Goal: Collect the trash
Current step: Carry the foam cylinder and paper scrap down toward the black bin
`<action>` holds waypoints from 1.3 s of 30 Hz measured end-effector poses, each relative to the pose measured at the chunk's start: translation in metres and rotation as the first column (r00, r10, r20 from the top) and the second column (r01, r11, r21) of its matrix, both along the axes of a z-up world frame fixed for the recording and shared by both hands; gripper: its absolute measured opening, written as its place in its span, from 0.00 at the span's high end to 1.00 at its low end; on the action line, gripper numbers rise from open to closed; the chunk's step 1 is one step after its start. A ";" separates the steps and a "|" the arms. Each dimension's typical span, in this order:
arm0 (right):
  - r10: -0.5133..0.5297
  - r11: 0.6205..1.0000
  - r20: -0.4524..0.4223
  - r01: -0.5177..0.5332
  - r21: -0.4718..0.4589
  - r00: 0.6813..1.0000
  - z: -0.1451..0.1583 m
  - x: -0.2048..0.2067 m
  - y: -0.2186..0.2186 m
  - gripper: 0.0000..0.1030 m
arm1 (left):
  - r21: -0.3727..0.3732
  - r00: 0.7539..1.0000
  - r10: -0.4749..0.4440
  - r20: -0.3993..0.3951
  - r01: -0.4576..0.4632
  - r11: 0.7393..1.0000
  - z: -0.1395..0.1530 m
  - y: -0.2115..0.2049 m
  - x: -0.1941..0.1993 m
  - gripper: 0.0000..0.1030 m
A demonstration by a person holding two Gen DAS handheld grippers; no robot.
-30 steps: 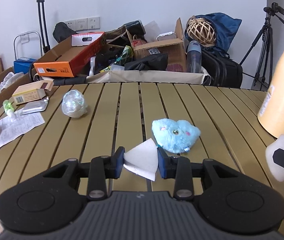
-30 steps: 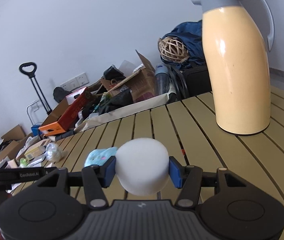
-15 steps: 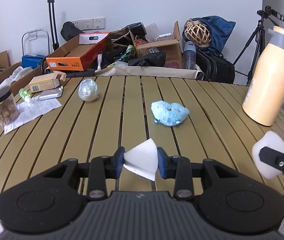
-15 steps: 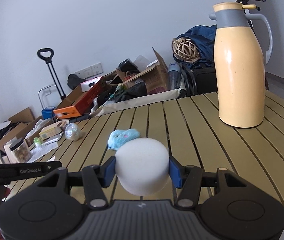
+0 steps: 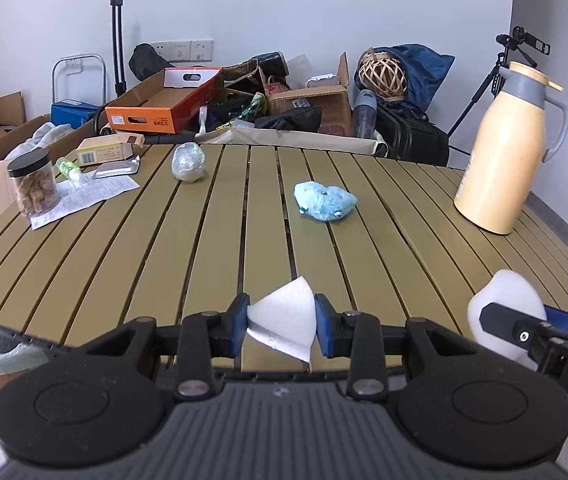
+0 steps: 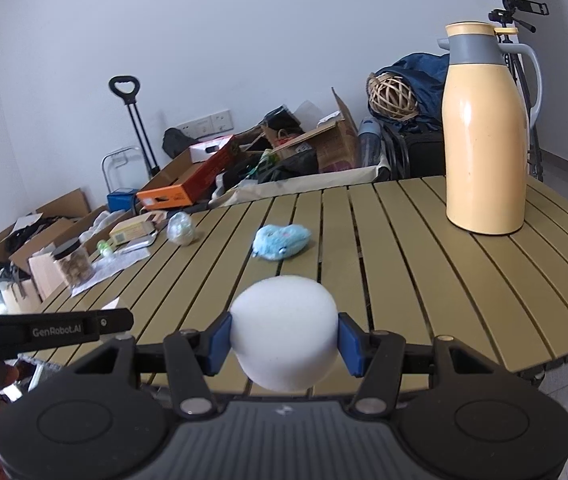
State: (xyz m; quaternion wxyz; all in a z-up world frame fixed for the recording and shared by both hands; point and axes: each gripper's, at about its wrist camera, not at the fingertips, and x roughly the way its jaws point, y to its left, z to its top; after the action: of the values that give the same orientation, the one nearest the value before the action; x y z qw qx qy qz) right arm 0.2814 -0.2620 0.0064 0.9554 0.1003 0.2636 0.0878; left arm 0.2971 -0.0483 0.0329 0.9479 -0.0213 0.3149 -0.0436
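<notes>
- My left gripper pinches a white foam wedge between its blue pads, held above the near edge of the slatted table.
- My right gripper is clamped on a round white foam ball, also over the table's near edge; from the left wrist view the ball shows low to the right of the wedge.
- Taking the yellow thermos jug as the mark: it stands upright at the table's far right.
- A blue plush toy lies left of the jug, near the table's middle, well apart from both grippers.
- A crumpled clear plastic ball sits farther left of the jug, toward the far edge.
- A black-lidded jar stands on a printed sheet at the far left, opposite the jug.
</notes>
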 end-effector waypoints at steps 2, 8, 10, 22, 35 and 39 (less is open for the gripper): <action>0.009 1.000 -0.003 -0.009 -0.008 1.000 0.000 -0.009 0.003 0.47 | -0.006 1.000 -0.001 0.003 0.001 1.000 0.000 0.002 -0.011 0.66; 0.034 0.999 -0.006 -0.034 -0.033 0.999 0.002 -0.039 0.012 0.47 | -0.014 1.000 -0.006 0.011 0.006 1.000 0.001 0.010 -0.042 0.66; 0.043 0.998 -0.011 -0.043 -0.040 0.999 0.001 -0.046 0.015 0.47 | -0.016 1.000 -0.005 0.014 0.005 1.000 0.000 0.012 -0.053 0.66; 0.098 0.993 -0.117 -0.105 -0.052 0.988 -0.029 -0.082 0.034 0.47 | -0.016 0.999 -0.016 -0.030 0.016 1.000 -0.031 0.019 -0.102 0.66; 0.137 0.985 -0.268 -0.159 -0.061 0.954 -0.085 -0.098 0.046 0.47 | -0.012 0.989 0.003 -0.149 -0.005 1.000 -0.089 0.036 -0.123 0.66; 0.144 0.983 -0.308 -0.172 -0.064 0.940 -0.102 -0.098 0.051 0.47 | -0.004 0.983 0.011 -0.181 -0.012 1.000 -0.104 0.038 -0.124 0.66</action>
State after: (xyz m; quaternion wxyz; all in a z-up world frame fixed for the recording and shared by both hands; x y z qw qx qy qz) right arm 0.1838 -0.2112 -0.0955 0.8972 0.0479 0.4175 0.1360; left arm 0.1733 -0.0103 -0.0707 0.9156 -0.0294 0.3994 -0.0366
